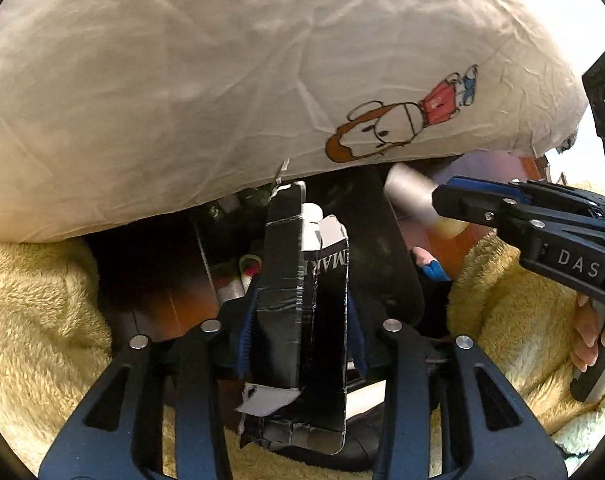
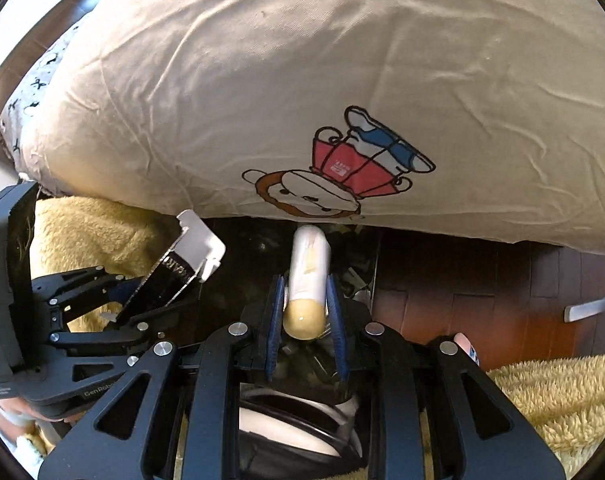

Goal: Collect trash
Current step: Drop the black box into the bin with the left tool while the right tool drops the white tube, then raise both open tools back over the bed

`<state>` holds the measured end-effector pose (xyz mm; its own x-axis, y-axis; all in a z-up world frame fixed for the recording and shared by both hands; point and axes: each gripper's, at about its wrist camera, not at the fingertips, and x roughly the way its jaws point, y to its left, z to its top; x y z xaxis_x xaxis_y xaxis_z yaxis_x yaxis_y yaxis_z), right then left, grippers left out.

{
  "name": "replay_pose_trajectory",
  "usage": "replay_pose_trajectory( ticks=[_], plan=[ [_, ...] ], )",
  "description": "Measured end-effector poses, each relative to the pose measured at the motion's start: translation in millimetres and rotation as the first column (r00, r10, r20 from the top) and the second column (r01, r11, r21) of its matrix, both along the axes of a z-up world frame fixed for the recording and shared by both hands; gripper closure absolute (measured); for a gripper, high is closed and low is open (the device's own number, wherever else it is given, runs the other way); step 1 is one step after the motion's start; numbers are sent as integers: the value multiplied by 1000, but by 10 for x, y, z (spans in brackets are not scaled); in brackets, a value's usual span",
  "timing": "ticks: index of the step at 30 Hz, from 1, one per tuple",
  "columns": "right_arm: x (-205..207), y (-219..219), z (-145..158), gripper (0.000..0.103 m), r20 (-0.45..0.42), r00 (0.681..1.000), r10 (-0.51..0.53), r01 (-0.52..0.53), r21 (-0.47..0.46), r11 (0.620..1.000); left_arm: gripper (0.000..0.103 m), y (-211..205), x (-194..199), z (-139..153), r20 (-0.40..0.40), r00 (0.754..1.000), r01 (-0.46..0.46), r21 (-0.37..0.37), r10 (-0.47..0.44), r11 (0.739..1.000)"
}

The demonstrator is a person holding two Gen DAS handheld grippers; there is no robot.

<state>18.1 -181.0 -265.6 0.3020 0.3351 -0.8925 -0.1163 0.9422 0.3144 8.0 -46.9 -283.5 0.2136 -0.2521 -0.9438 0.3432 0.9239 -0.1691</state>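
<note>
Both jaws are clamped, left gripper [image 1: 302,316] on a black carton [image 1: 306,304], right gripper [image 2: 305,308] on a blurred tube [image 2: 307,276].

two tongs: left tongs [image 1: 302,320] and right tongs [image 2: 306,312]. one black carton [image 1: 306,312], flattened, clamped between the left tongs' pads. one white tube [image 2: 308,276] with a tan cap, clamped in the right tongs. one beige cushion [image 2: 302,80] ahead of and above both tongs, carrying one cartoon monkey print [image 2: 334,176]. one patterned grey cushion [image 2: 30,92] far left of the right tongs. two patches of yellow fleece: fleece left [image 1: 30,320] and fleece right [image 1: 514,320] of the left tongs. one dark bin opening [image 1: 230,248] ahead of the left tongs, contents too dim to count. one wood floor [image 2: 462,292] right of the right tongs.
</note>
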Motion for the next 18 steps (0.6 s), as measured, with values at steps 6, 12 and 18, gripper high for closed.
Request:
replay_pose_trajectory(
  ticks=[6,12,18],
  plan=[
    [-27,-47,30,52,13,1000,-25,25,-9,1000,50,71,-49,85,40,999,-30,9,30,1000],
    [-36,-182,174,29,71,994,-83,84,-10,996,33,136,-38,376,120,992,-49,10,47,999],
    [-48,-358,725,9,229,966,-122,122,14,992,13,289,18,1005,280,957,-80,0,77,997]
  ],
)
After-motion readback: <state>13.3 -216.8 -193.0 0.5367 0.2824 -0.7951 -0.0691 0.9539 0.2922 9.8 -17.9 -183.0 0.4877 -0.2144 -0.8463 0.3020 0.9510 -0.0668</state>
